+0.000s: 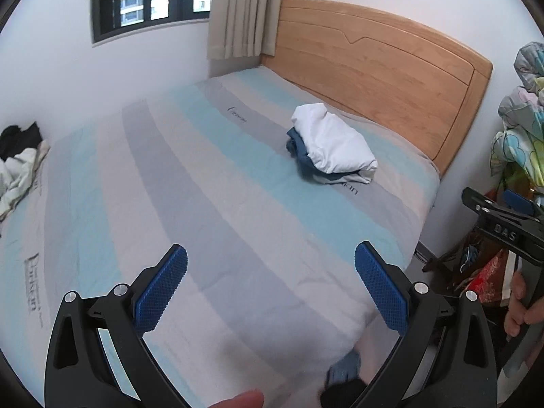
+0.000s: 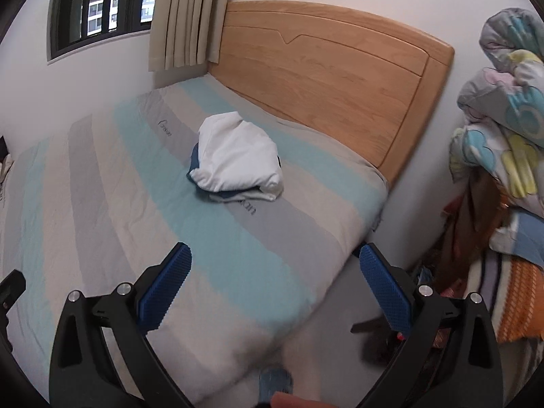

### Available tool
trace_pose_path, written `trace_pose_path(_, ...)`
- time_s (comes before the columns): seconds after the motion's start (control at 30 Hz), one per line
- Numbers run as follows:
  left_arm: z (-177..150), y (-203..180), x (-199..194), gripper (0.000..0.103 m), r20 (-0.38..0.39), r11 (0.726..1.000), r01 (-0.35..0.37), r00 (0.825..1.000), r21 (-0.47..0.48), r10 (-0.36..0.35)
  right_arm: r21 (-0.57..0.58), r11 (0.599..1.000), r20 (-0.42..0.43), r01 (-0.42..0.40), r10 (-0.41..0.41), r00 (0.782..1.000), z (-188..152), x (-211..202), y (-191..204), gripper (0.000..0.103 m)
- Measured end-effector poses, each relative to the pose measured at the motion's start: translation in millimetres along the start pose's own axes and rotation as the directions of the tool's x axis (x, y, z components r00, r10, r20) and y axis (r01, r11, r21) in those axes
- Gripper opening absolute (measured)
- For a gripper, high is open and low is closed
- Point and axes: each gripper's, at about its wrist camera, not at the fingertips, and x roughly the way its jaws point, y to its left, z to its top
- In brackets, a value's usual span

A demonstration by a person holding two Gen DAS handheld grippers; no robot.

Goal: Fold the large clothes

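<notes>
A folded white garment (image 1: 335,139) (image 2: 238,153) lies on top of folded dark blue clothes (image 1: 299,151) (image 2: 194,166) near the wooden headboard (image 1: 374,64) (image 2: 326,68). A loose heap of black and white clothes (image 1: 20,156) sits at the far left of the striped bed (image 1: 170,187) (image 2: 119,187). My left gripper (image 1: 270,285) hovers open above the bed's near corner, nothing between its blue pads (image 1: 163,285). My right gripper (image 2: 275,289) also hangs open and empty over the bed's edge; in the left wrist view it (image 1: 503,217) shows at the right, held by a hand (image 1: 520,302).
A bundled cartoon-print quilt (image 2: 506,119) (image 1: 520,112) is stacked on cluttered things beside the bed at the right. A window (image 1: 149,0) and beige curtain (image 1: 241,10) stand on the far wall. The floor gap (image 2: 340,306) runs along the bed's right side.
</notes>
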Motion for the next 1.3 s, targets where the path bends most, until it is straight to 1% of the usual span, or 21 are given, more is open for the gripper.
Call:
trace_pose_path(0.07,-6.3,-2.0,-10.2,0.097,0.003,1.0,-0.006,1.0,0.007,0.006,-0.007,1.0,0.004,0.006,-0.006,1.0,-6.0,-12.5,0.1,0.095)
trace_pose_path(0.17,-16.8,-8.4,-21.3,0.097,0.03,1.0,-0.023,0.999,0.003,0.023,-0.037,0.999,0.011,0.012,-0.012,1.0,-16.2,-26.1,1.5,0.095)
trace_pose_path(0.23,-22.6,-14.0,-20.8,0.097,0.034,1.0,-0.03,0.999,0.0,0.03,-0.044,0.999,0.022,0.011,-0.01,1.0,-24.6,-33.5,-0.1,0.095)
trace_pose_path(0.3,-31.0,-20.4,-20.7,0.097,0.042,0.999,-0.047,0.998,-0.002,0.047,-0.045,0.999,0.036,-0.004,0.005,0.999,-32.1,-33.4,-3.9,0.095)
trace_pose_path(0.4,-44.3,-33.8,-15.1,0.097,0.032,0.999,-0.047,0.998,-0.004,0.047,-0.053,0.998,0.047,-0.037,0.039,0.998,-43.2,-28.8,-11.8,0.095)
trace_pose_path(0.5,-57.1,-56.3,-7.0,0.097,0.05,0.998,-0.068,0.996,0.014,0.067,-0.054,0.996,0.067,-0.073,0.076,0.995,-51.6,-21.2,-24.2,0.095)
trace_pose_path(0.57,-61.6,-70.0,0.1,0.097,0.048,0.996,-0.081,0.996,0.02,0.08,-0.052,0.995,0.073,-0.09,0.094,0.993,-56.3,-16.0,-32.6,0.095)
trace_pose_path(0.7,-68.2,-97.5,13.0,0.097,0.071,0.997,-0.073,0.995,0.022,0.071,-0.063,0.993,0.096,-0.101,0.106,0.99,-62.2,-6.5,-48.0,0.095)
trace_pose_path(0.77,-70.2,-106.6,15.3,0.097,0.083,0.996,-0.087,0.993,0.029,0.084,-0.061,0.993,0.11,-0.099,0.105,0.988,-66.1,-5.2,-53.9,0.095)
trace_pose_path(0.87,-72.8,-114.6,14.6,0.097,0.111,0.996,-0.074,0.991,0.041,0.069,-0.053,0.994,0.132,-0.094,0.101,0.986,-72.6,-5.1,-60.6,0.095)
trace_pose_path(1.0,-69.7,-113.7,18.2,0.097,0.114,0.998,-0.056,0.992,0.039,0.052,-0.023,0.994,0.133,-0.11,0.112,0.985,-77.5,-4.6,-69.1,0.095)
trace_pose_path(1.07,-67.4,-111.3,19.4,0.097,0.115,0.998,-0.043,0.993,0.034,0.038,-0.026,0.992,0.14,-0.121,0.123,0.983,-77.7,-4.0,-71.6,0.095)
trace_pose_path(1.17,-63.1,-105.1,18.8,0.097,0.126,1.0,0.004,0.992,0.016,-0.006,-0.04,0.99,0.145,-0.138,0.142,0.979,-79.9,-3.0,-75.2,0.095)
trace_pose_path(1.3,-59.0,-102.0,17.6,0.097,0.137,1.0,0.011,0.99,0.009,-0.012,-0.046,0.99,0.134,-0.135,0.14,0.981,-81.8,1.5,-82.0,0.095)
